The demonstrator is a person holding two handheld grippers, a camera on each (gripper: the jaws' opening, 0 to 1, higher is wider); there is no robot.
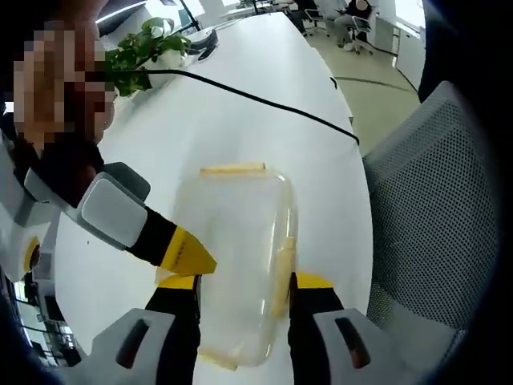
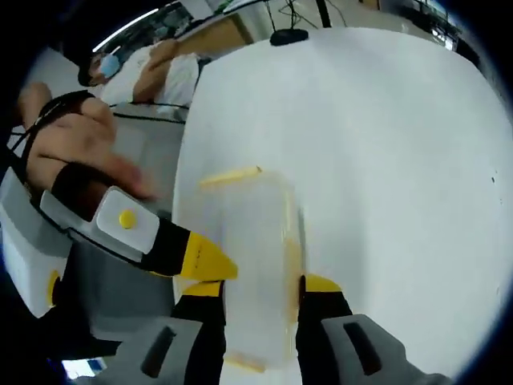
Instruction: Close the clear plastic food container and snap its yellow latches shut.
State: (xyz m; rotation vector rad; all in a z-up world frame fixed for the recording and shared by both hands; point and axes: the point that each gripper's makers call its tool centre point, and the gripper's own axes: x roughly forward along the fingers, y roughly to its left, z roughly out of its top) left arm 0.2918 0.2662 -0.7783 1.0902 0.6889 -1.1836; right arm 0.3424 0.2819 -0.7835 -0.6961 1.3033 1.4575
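So the clear plastic food container point(image 1: 240, 265) is sitting on the white table point(image 1: 240, 120), long way pointing away from the cameras, and the lid looks like it's already down on the box, so I'd call the closing part done and the latch snapping the bit in hand. In the left gripper view the left gripper point(image 1: 244, 282) has its two yellow-tipped fingers point(image 1: 313, 282) set apart, one on each long side of the container's near end, hugging it but not visibly squeezing; whether they actually touch the plastic is hard to say through the blur. Same story in the right gripper view: the right gripper point(image 2: 260, 287) straddles the near end with its fingers point(image 2: 319, 285) spread either side of the box. Each view also has the other gripper poking in from the left, its yellow tip right at the container's left edge. You can make out a yellow latch point(image 1: 232, 169) across the far short end and another latch point(image 1: 284, 269) running along the right long side, plus a bit of yellow at the near end. I honestly can't tell which of them are clicked down. My guess for the next move: steady the box with one gripper and push a fingertip down on a side latch until it seats, keeping the box from skating on that slick table.
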